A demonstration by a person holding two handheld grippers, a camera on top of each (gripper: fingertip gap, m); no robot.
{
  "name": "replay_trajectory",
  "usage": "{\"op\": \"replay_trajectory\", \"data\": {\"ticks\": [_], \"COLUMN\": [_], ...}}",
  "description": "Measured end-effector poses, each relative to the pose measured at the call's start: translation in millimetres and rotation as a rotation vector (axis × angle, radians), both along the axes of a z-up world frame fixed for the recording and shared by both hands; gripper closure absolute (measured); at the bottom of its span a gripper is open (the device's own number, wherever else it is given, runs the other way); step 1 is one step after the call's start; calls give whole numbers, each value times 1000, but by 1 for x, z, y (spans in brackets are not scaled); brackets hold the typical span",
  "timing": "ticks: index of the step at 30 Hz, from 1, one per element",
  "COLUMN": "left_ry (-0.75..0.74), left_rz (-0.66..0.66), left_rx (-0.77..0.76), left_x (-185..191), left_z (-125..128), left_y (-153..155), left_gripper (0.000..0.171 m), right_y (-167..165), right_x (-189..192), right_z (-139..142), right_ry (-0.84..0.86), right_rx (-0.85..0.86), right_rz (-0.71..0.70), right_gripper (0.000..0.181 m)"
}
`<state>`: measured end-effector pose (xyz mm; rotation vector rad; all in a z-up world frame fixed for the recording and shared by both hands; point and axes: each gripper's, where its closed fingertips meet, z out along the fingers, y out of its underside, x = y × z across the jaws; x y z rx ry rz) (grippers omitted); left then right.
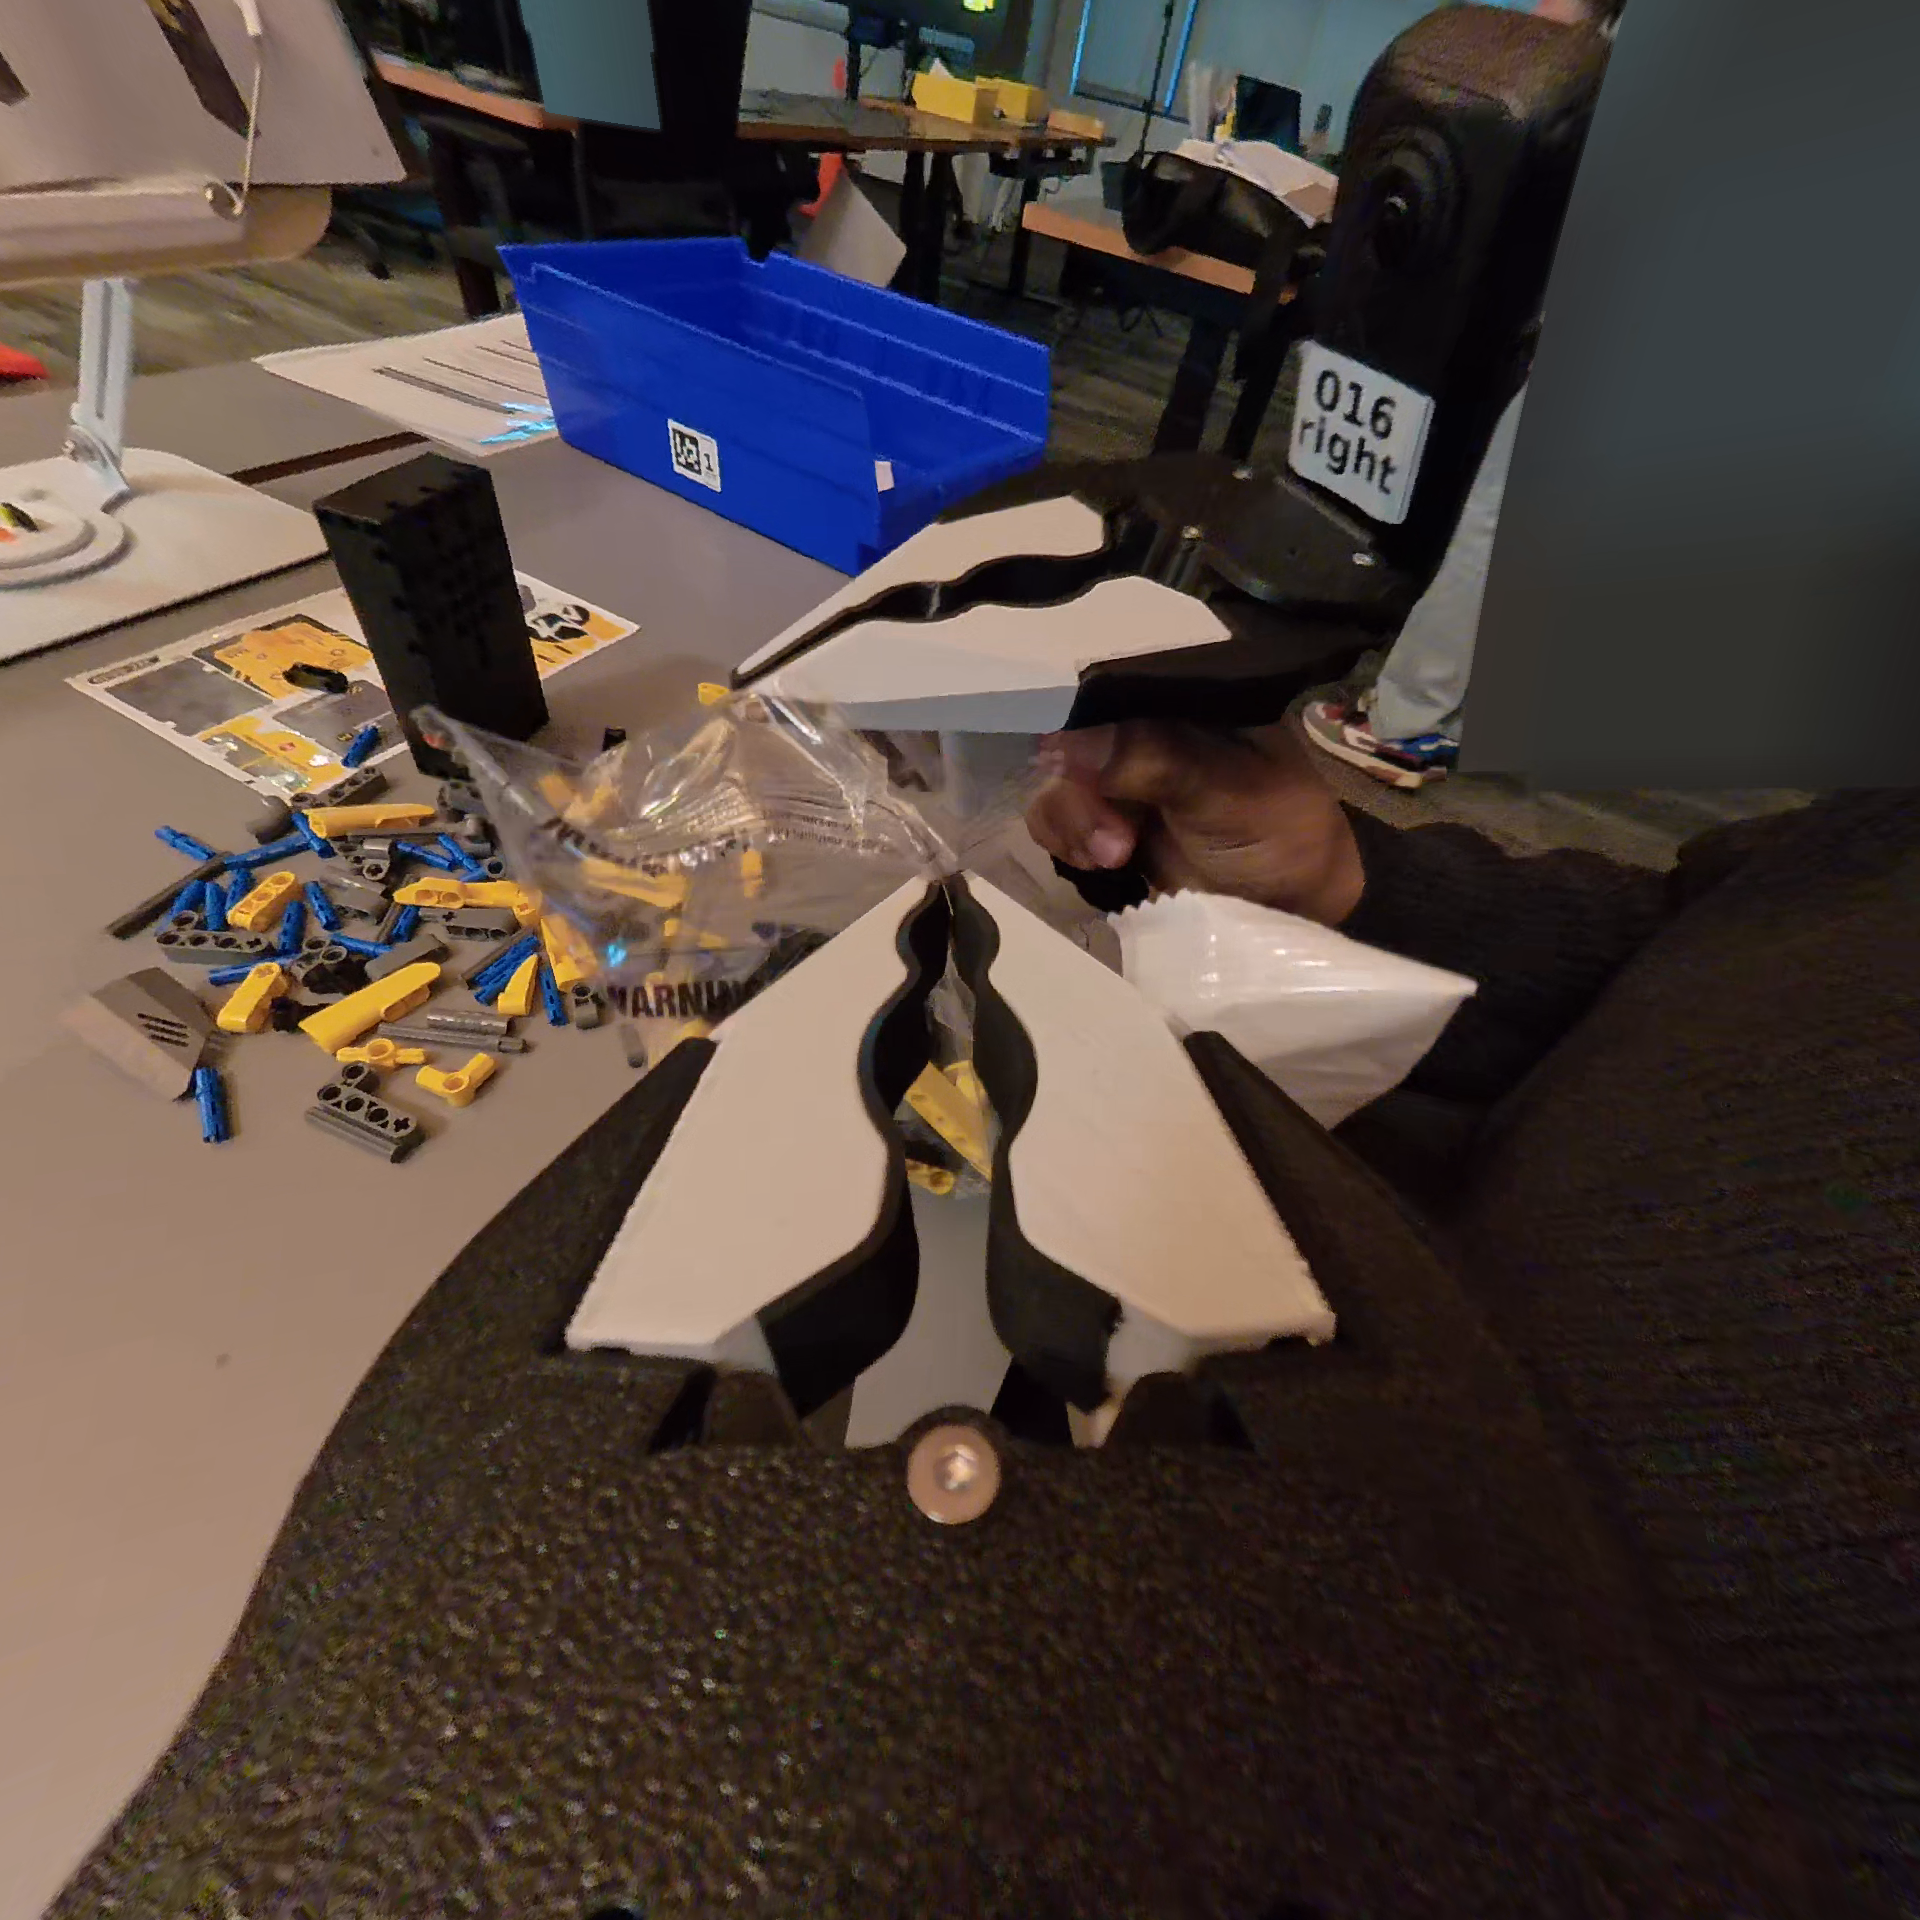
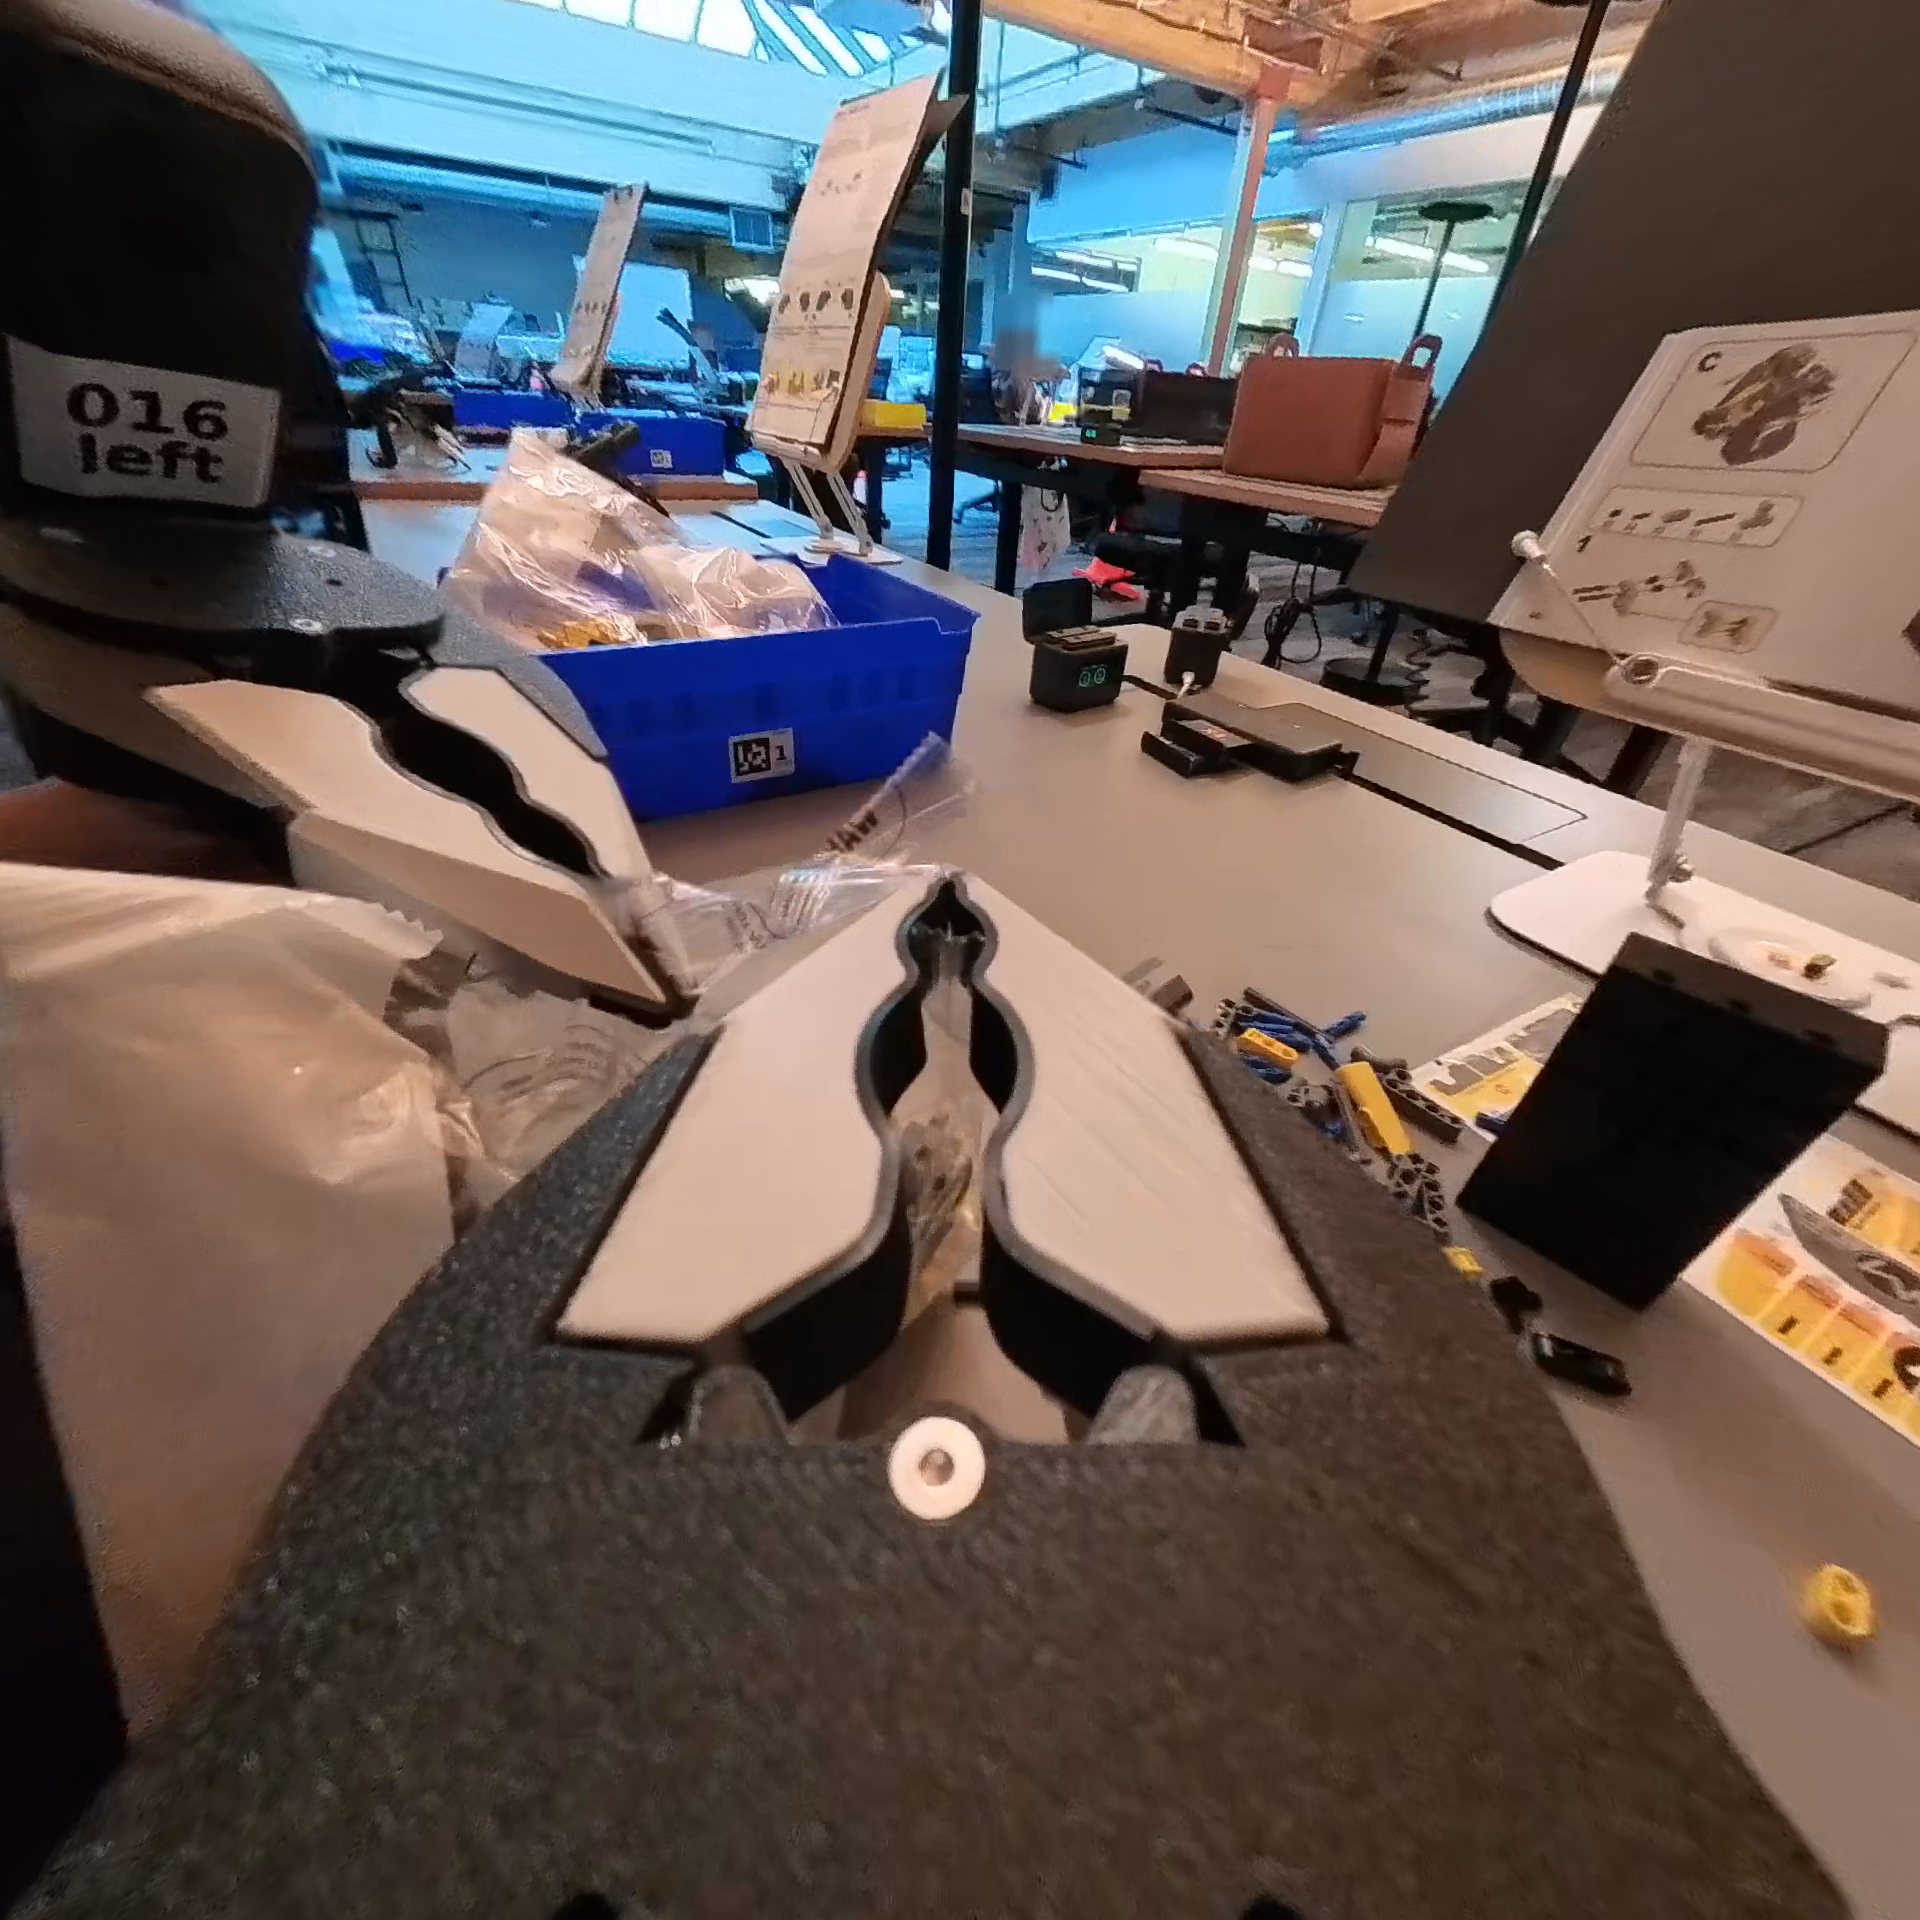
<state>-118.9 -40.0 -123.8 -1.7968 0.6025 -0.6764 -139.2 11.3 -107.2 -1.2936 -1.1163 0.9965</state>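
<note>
At nine o'clock from my left gripper [image 1: 940,883] lies a heap of small parts [image 1: 343,956], blue, yellow and grey, spilled loose on the grey table [image 1: 156,1299]; behind them at eleven o'clock a black block [image 1: 431,603] stands upright on a printed sheet [image 1: 249,686], and the blue bin [image 1: 769,384] sits farther back at twelve. My left fingers are pressed together on a corner of the clear bag [image 1: 707,852], pinching the film so the bag hangs taut with yellow parts inside it; at two o'clock my right gripper [image 1: 753,675] has its fingers closed on the bag's upper edge, so I judge the two grips are set apart to stretch the plastic between them. At three o'clock a white bag [image 1: 1288,987] bulges beside my hand [image 1: 1195,821].
</note>
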Motion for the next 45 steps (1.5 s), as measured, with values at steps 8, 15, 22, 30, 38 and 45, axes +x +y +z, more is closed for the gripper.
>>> {"op": "replay_trajectory", "data": {"ticks": [8, 15, 22, 30, 38, 45], "left_ry": [11, -135, -31, 225, 285, 209], "left_rz": [-15, -26, -42, -87, -105, -32], "left_rx": [33, -100, -108, -56, -25, -11], "left_x": [-4, -18, -16, -12, -7, -13], "left_z": [2, -7, -11, -16, -16, -3], "left_y": [-3, 0, 0, -7, -5, 0], "left_gripper": [171, 171, 171, 171, 171, 171], "right_y": [-3, -29, -35, -48, -43, -35], "right_x": [-7, 3, 12, 1, 0, -5], "right_z": [-4, -21, 0, -15, -22, -11], "right_ry": [94, -15, -136, -436, -582, -454], "right_rx": [-201, -169, 407, 911, 1029, 627], "right_rz": [75, 251, 159, 289, 319, 275], "right_gripper": [181, 131, 122, 156, 179, 181]}}
